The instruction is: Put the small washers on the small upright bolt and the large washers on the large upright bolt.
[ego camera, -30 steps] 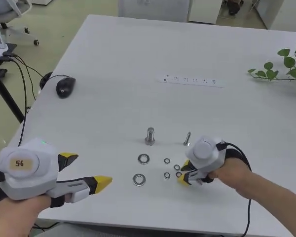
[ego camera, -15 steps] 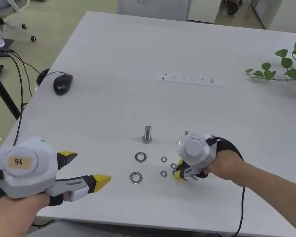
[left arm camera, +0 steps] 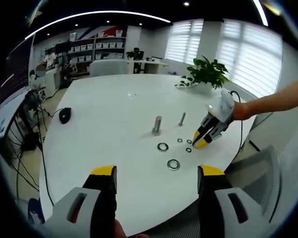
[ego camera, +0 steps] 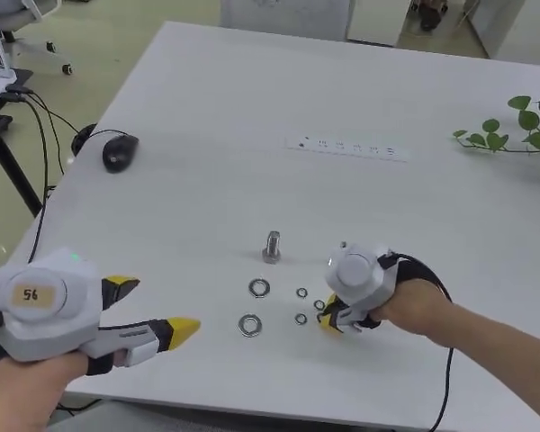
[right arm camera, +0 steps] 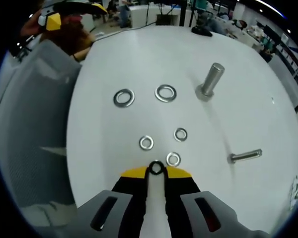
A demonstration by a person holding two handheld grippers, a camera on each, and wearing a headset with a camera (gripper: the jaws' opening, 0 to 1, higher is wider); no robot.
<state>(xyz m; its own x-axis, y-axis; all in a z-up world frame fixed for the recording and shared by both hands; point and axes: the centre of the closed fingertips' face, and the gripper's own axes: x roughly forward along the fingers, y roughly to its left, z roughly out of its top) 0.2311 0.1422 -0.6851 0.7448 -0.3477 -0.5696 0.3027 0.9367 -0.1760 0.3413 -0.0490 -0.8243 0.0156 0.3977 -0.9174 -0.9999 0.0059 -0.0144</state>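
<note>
- The right gripper (right arm camera: 157, 174) is low over the near edge of the white counter (ego camera: 207, 117). Its jaws are clenched on a small washer (right arm camera: 156, 162), which stands on edge between the yellow tips.
- I cannot tell whether that washer is touching the counter or clear of it.
- Three more small washers (right arm camera: 146, 143) (right arm camera: 181, 134) (right arm camera: 173, 158) lie flat on the counter just ahead of those jaws. They are close together but apart from one another.
- Beyond them two large washers (right arm camera: 124, 97) (right arm camera: 166, 92) lie flat, side by side and not touching.
- The large bolt (ego camera: 272, 246) stands upright on its head just past the large washers, with nothing on its shank.
- The small bolt (left arm camera: 182, 118) stands upright near the large one, on the right gripper's side, and it is bare too.
- The left gripper (ego camera: 153, 306) hangs at the near left edge of the counter, well apart from the washers. Its jaws are released and spread wide, with nothing between them.
- Farther back on the counter are a computer mouse (ego camera: 120, 151) with its cable, a white power strip (ego camera: 346, 147) and a trailing plant (ego camera: 522, 126).
</note>
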